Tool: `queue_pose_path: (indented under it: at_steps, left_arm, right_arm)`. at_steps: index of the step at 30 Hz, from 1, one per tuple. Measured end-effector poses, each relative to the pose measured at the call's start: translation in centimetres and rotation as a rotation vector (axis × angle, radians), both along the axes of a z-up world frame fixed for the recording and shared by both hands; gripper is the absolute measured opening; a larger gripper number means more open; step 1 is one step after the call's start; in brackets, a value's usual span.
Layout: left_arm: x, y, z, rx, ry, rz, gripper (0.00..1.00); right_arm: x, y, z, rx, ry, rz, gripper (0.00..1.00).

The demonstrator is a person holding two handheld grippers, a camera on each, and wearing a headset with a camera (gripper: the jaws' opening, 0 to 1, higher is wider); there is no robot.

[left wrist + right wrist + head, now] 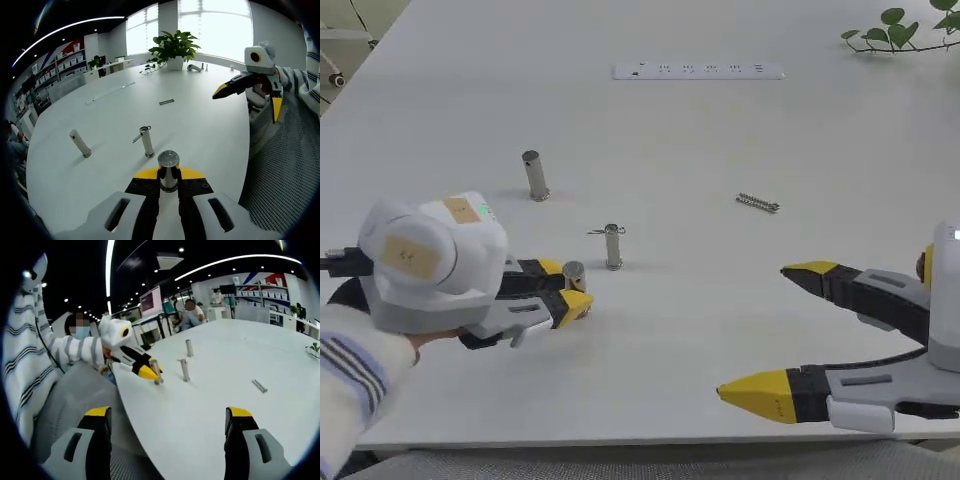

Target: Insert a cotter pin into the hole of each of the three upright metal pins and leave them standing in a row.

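At the near left of the bench [720, 140], left claw [570, 285] is pressed together on the nearest metal pin [573, 271]. Pin is upright, its flat round top clear above the yellow tips. Left gripper view confirms it: both jaws of the left claw [168, 176] are against the shaft of the nearest metal pin [168, 161], foot hidden between them.

Middle pin [613, 246] stands upright just beyond and right of the held one, apart from it. Cotter pin [601, 231] sits crosswise through its top, wire sticking out on the left side. Same in left gripper view: middle pin [146, 141] with cotter pin [137, 137] at the head.

Far pin [534, 175] stands upright further back and left, well apart from the other two. Whether anything sits in its hole cannot be made out.

Loose metal piece [758, 203] lies flat on the bench, right of the pins and well apart from them; too small to tell its form.

Right claw [775, 330] is at near right, above the bench edge, spread wide, nothing between the jaws. Right gripper view agrees: right claw [168, 412] has tips far apart with bare bench between them, and the left claw [145, 371] is at the nearest of the three pins.

Power strip [698, 71] lies at the far side; plant [900, 30] is at the far right corner.
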State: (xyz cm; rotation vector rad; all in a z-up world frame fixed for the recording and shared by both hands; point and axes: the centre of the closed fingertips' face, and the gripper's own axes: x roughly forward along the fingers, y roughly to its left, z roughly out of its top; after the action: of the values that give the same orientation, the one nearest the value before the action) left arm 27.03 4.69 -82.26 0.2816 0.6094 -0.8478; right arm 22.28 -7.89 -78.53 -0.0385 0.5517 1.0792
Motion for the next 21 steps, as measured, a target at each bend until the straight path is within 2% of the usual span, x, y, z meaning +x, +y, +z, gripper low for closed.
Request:
queue_pose_path:
  at_steps: [12, 21]
  left_arm:
    - [-0.4, -1.7, -0.2, -0.037, 0.004, 0.058, 0.11]
    - [-0.4, -2.9, -0.7, -0.047, 0.006, 0.078, 0.11]
  right_arm:
    - [0.0, 0.2, 0.2, 0.012, 0.001, 0.031, 0.95]
    - [-0.1, 0.1, 0.2, 0.004, -0.001, 0.053, 0.95]
